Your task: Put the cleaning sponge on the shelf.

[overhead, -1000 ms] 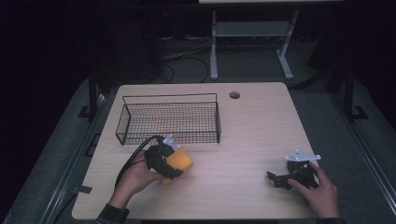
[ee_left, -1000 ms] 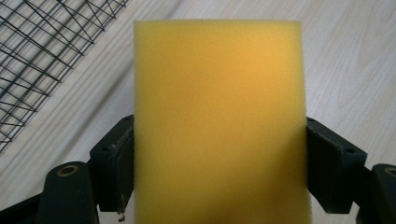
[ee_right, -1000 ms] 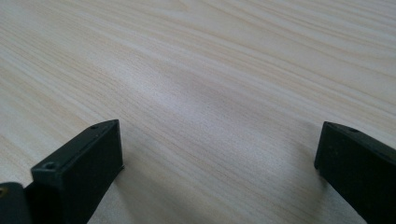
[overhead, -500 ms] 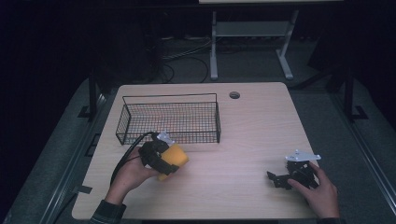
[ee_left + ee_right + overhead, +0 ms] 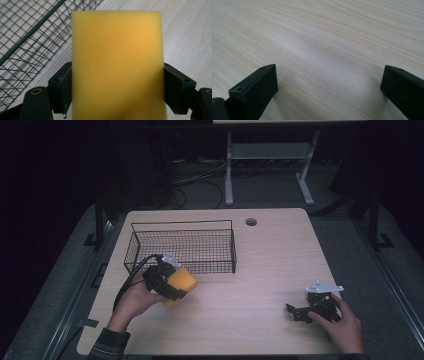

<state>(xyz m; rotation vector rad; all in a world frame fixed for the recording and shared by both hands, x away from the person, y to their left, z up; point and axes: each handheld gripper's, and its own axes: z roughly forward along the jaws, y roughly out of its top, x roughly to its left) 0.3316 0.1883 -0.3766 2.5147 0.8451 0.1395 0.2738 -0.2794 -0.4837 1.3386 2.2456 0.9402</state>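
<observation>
Pale wood counter [image 5: 260, 270]: left hand-held gripper [image 5: 172, 281], clamped on yellow sponge [image 5: 117, 65], should clear wire basket [image 5: 182, 245] rim before releasing; right hand-held gripper [image 5: 305, 310] rests with jaws apart.

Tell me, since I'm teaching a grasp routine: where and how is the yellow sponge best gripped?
Across its two long flat sides, as the left gripper does now: the yellow sponge is a soft rectangular block, so jaws closing from either side at its near end seat squarely on parallel faces.

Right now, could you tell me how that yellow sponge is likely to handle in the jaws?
The yellow sponge looks like porous foam, so probably light and squashy. Its rough surface should resist slipping. Its flat-sided block shape seems unlikely to roll.
</observation>
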